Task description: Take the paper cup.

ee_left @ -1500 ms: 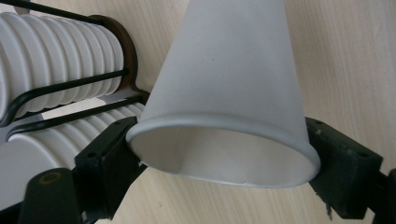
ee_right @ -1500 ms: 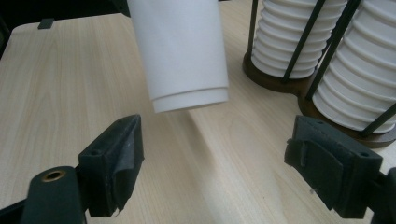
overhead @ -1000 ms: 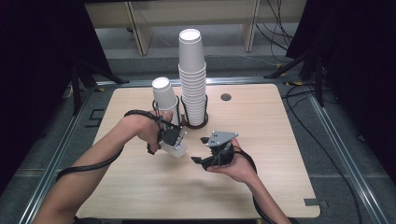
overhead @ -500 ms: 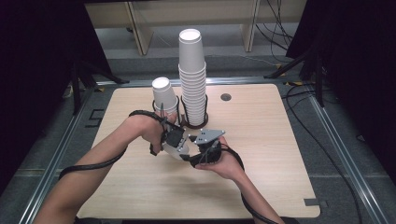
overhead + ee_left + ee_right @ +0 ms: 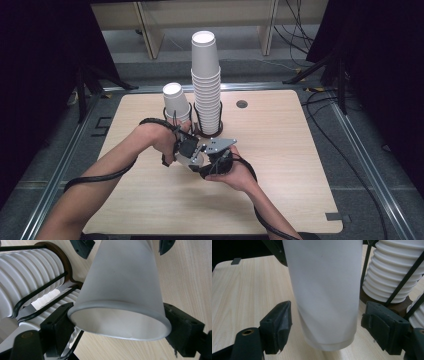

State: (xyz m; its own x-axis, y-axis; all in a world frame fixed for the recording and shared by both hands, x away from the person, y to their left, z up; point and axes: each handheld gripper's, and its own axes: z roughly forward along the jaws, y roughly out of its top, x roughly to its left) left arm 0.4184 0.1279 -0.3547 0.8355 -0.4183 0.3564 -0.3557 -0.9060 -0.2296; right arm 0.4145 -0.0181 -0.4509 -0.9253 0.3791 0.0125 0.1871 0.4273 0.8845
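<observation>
The right tool (image 5: 212, 159) is closing in on the left tool (image 5: 189, 154) near the front middle of the desk (image 5: 280, 150); a second ago the two hands were apart, and now they are meeting just in front of the cup holder (image 5: 207, 131).

The left tool is gripping a single paper cup (image 5: 125, 290) at its rim, with its jaws pressing against either side of the open mouth, so the cup is pointing away from that hand. In the right gripper view the same cup (image 5: 324, 290) is sitting base-down between the right tool's jaws, which are standing wide with clear gaps on both sides and are not touching it. This is looking like a handover: the right tool is lining up around the cup's lower body, probably to take it or to pull one cup free of another.

From the high view the cup itself is hard to make out, since both hands and the grey plate are covering it. Whether it is one cup or two nested is unclear. The tall stack of cups (image 5: 206, 85) and the short stack (image 5: 176, 102) are standing in the holder behind, their bases cut off by the wire frame.
</observation>
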